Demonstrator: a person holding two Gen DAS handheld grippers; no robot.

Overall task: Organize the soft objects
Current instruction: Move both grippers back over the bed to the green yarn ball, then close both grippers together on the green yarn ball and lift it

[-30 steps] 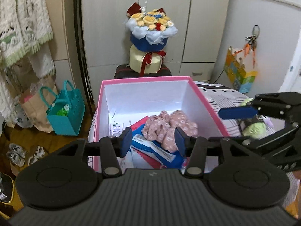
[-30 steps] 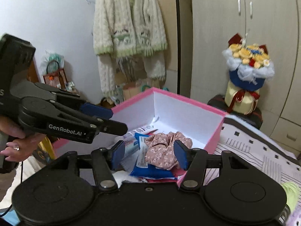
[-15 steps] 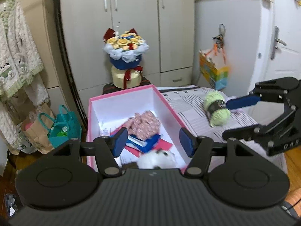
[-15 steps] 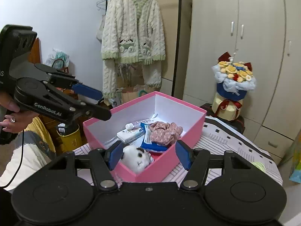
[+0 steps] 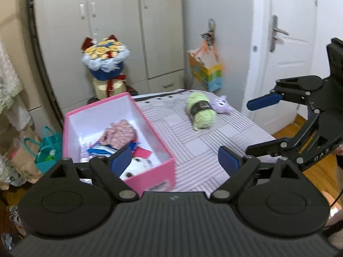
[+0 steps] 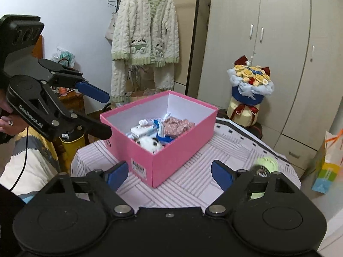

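Note:
A pink box (image 5: pixel 148 126) (image 6: pixel 178 160) stands on the striped table (image 5: pixel 193 141) (image 6: pixel 193 182). Inside lie a pink floral cloth (image 5: pixel 120 132) (image 6: pixel 178 125), a white plush with dark spots (image 5: pixel 137 167) (image 6: pixel 150 143) and several packets. A green yarn ball (image 5: pixel 200 111) (image 6: pixel 265 167) and a small purple plush (image 5: pixel 221 106) lie on the table to the right of the box. My left gripper (image 5: pixel 174 160) (image 6: pixel 100 113) is open and empty, above the box's near right corner. My right gripper (image 6: pixel 169 174) (image 5: pixel 255 126) is open and empty, high above the table's near side.
A flower bouquet (image 5: pixel 105 64) (image 6: pixel 249 90) stands behind the table by the wardrobe. A colourful gift bag (image 5: pixel 206 72) hangs at the cabinet. A teal bag (image 5: pixel 48 147) sits on the floor left. A cream cardigan (image 6: pixel 145 36) hangs on the wall.
Both grippers have pulled back and up from the box, and their jaws have opened wider. The left view has swung right, bringing the yarn ball and purple plush into sight.

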